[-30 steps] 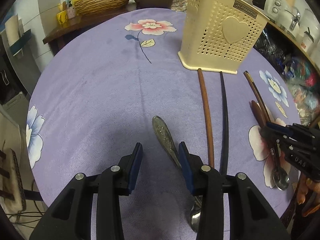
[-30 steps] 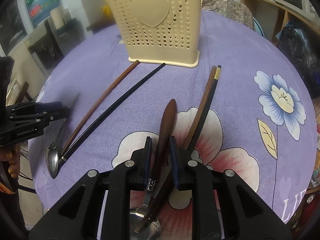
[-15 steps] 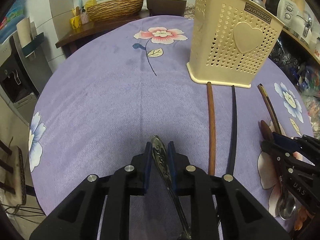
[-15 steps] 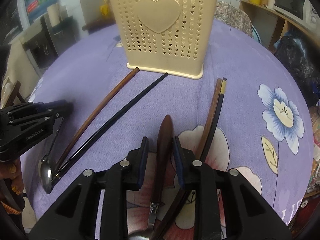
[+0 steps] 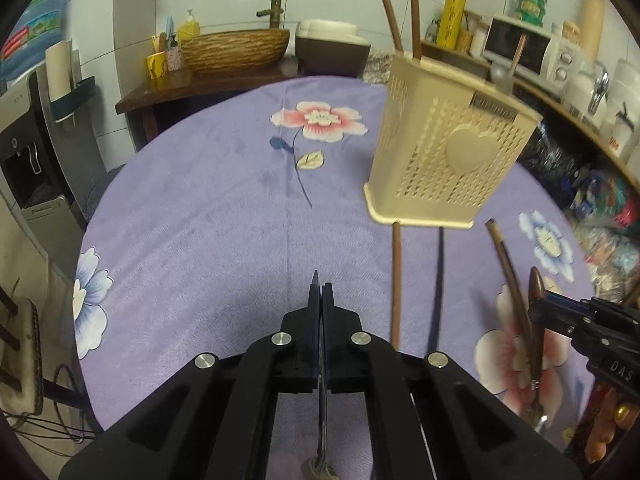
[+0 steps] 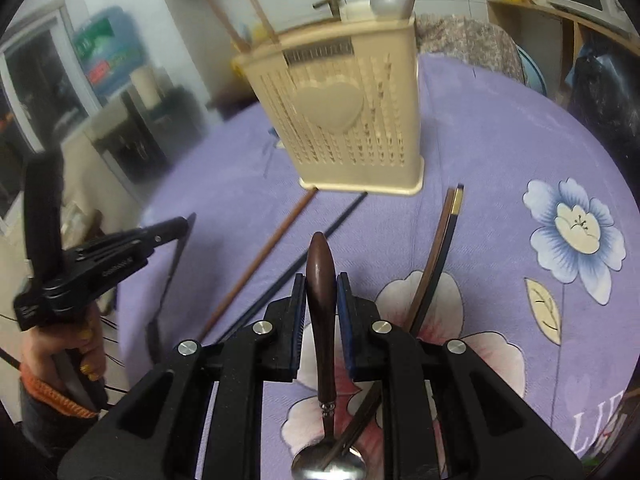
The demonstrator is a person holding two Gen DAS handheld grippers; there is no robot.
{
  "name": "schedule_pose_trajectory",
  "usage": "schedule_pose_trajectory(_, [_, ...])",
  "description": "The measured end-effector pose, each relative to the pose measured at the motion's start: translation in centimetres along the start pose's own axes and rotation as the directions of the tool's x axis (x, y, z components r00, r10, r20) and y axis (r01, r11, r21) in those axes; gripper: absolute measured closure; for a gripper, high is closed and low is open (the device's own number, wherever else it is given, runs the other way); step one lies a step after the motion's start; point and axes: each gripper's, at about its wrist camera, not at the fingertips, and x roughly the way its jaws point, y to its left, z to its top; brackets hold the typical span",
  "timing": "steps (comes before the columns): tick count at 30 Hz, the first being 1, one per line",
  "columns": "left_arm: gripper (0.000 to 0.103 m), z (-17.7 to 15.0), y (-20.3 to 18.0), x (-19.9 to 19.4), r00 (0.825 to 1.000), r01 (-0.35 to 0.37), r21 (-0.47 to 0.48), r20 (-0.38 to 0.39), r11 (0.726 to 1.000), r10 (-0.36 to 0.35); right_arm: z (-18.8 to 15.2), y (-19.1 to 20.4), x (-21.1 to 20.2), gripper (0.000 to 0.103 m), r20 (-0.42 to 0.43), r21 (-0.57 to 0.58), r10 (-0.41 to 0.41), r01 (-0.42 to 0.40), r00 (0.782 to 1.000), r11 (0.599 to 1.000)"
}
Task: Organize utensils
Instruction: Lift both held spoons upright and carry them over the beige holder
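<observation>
Left wrist view, nearest first: the left gripper (image 5: 320,292) has its two black jaws pressed flat together on a thin metal spoon (image 5: 320,432), whose handle tip pokes out past the fingertips while its bowl hangs below. Right wrist view: the right gripper (image 6: 321,292) is closing its blue-padded jaws on the glossy dark wooden handle of a second spoon (image 6: 320,304), its steel bowl hanging low in the frame. On the purple plush tablecloth (image 5: 200,220), printed with flowers, four chopsticks lie loose: one reddish-brown chopstick (image 5: 396,280), one black chopstick (image 5: 439,280), and a brown-and-black pair (image 6: 440,256) lying touching each other. Beyond them stands one cream plastic utensil basket (image 5: 448,164), perforated, with a raised heart on its front; several sticks and one handle rise from its top.
</observation>
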Motion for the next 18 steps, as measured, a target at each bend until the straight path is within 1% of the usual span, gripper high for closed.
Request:
schedule_pose_trajectory(3, [0.101, 0.5, 0.1, -2.3, 0.998, 0.027, -0.01, 0.053, 1.0, -0.026, 0.2, -0.2, -2.6, 0.086, 0.041, 0.002, 0.046, -0.047, 0.998, 0.999])
schedule_pose_trajectory(5, [0.1, 0.8, 0.0, -4.2, 0.995, 0.036, -0.001, 0.097, 0.999, -0.035, 0.2, -0.2, -4.1, 0.087, 0.064, -0.002, 0.072, -0.072, 0.995, 0.997])
schedule_pose_trajectory(9, [0.1, 0.9, -0.3, -7.0, 0.985, 0.041, 0.022, 0.166, 0.999, -0.044, -0.3, 0.4, -6.7, 0.087, 0.102, -0.04, 0.1, -0.096, 0.99, 0.995])
schedule_pose_trajectory(12, [0.101, 0.7, -0.6, -7.5, 0.983, 0.044, 0.033, 0.179, 0.999, -0.049, -0.4, 0.8, -7.3, 0.087, 0.121, -0.059, 0.093, -0.086, 0.988, 0.994])
schedule_pose_trajectory(18, [0.101, 1.2, -0.7, -7.2, 0.982, 0.042, 0.034, 0.185, 0.999, -0.048, 0.0, 1.1, -7.2, 0.087, 0.123, -0.085, 0.089, -0.079, 0.988, 0.993])
